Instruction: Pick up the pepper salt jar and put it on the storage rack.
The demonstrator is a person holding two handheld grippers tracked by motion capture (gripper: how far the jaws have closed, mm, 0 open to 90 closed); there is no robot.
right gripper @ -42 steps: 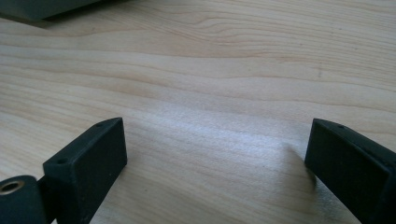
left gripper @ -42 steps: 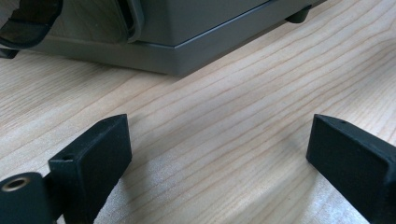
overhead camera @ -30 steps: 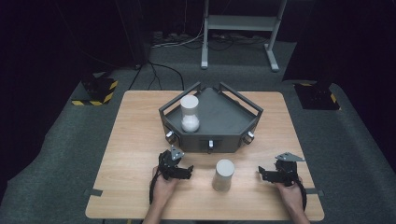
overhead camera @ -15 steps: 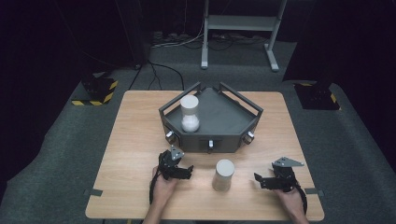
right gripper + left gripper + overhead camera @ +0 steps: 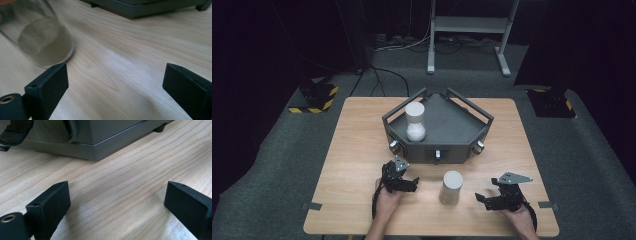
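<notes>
A clear cup [image 5: 451,187] stands upright on the wooden table [image 5: 362,130] near the front edge, between my two grippers. Its base shows blurred at the upper left of the right gripper view as the cup [image 5: 42,41]. My right gripper [image 5: 484,200] rests to the right of it, open and empty, its black fingers [image 5: 47,87] wide apart. Left of the cup my left gripper [image 5: 412,182] lies open and empty, pointing at the grey tray [image 5: 462,125]; its fingers [image 5: 50,205] frame bare wood. A second clear cup [image 5: 415,121] with white contents stands inside the tray at its left.
The grey angular tray [image 5: 100,142] has a raised frame and small knobs [image 5: 437,154] on its front wall. Yellow-black floor blocks [image 5: 319,96] lie beyond the table's left corner, and a metal stand [image 5: 467,30] is behind.
My right gripper has shifted slightly left and down, toward the cup near the front edge. The left gripper and both cups have stayed put.
</notes>
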